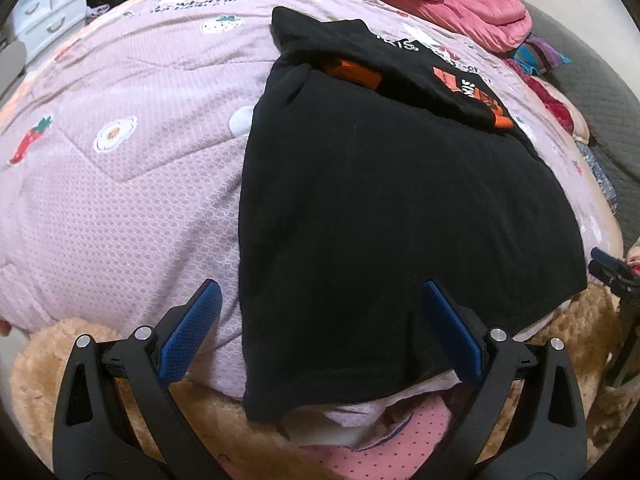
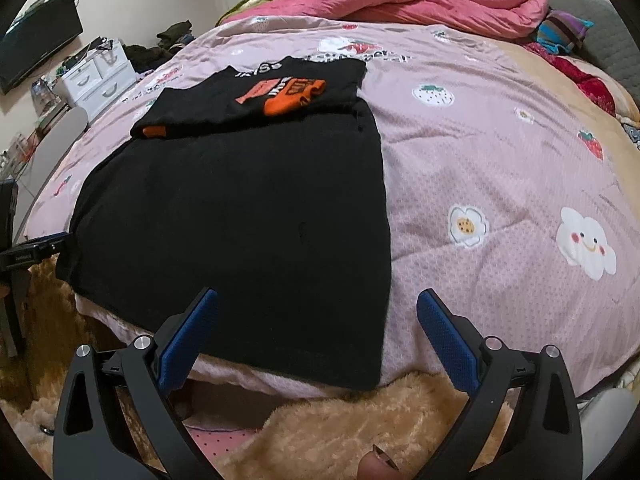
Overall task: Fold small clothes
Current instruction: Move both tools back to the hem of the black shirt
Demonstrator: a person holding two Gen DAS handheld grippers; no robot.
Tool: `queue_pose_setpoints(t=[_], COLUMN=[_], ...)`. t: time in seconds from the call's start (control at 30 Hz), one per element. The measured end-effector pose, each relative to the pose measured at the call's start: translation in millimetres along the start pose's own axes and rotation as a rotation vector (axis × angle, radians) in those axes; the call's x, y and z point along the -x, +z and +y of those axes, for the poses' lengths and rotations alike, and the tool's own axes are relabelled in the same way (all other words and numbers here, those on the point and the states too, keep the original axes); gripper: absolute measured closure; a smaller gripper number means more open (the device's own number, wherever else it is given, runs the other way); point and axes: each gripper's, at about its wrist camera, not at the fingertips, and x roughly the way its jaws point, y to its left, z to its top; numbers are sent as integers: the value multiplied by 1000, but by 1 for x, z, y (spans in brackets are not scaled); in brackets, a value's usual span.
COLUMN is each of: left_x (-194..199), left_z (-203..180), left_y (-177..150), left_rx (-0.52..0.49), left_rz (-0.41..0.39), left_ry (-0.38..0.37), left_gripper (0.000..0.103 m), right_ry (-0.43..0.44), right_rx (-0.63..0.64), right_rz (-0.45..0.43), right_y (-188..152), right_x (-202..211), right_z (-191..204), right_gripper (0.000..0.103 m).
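Note:
A black garment [image 1: 384, 220] lies flat on the pink quilt, its top part with orange print [image 1: 476, 92] folded over. It also shows in the right wrist view [image 2: 240, 216], with the orange print [image 2: 288, 96] at the far end. My left gripper [image 1: 320, 300] is open, its blue fingers on either side of the garment's near left corner. My right gripper [image 2: 318, 308] is open over the garment's near right corner. The right gripper shows at the left view's right edge [image 1: 610, 268]; the left gripper shows at the right view's left edge [image 2: 36, 248].
The pink quilt [image 2: 500, 168] with strawberry and cloud prints covers the bed. A crumpled pink duvet [image 2: 420, 0] lies at the back. A tan fuzzy blanket [image 2: 352, 420] hangs at the near edge. White drawers [image 2: 96, 80] and a TV [image 2: 36, 44] stand at the left.

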Motion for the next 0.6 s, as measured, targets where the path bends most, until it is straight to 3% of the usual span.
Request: queue_pose_setpoints(t=[0.3, 0.43, 0.53, 0.6], left_x=[-5, -8, -9, -10], left_z=[0, -1, 0, 0], left_y=[-2, -3, -3, -3], left_rx=[-1, -8, -6, -11], left_rz=[18, 23, 27, 28], left_ry=[-3, 6, 8, 10], left_gripper=[9, 9, 9, 9], right_ry=[33, -4, 3, -14], right_rx=[15, 34, 35, 42], right_rz=[69, 79, 115, 122], right_y=[-3, -5, -5, -5], right_x=[-10, -17, -26, -28], right_z=[-1, 0, 0, 1], right_gripper=[5, 5, 29, 35])
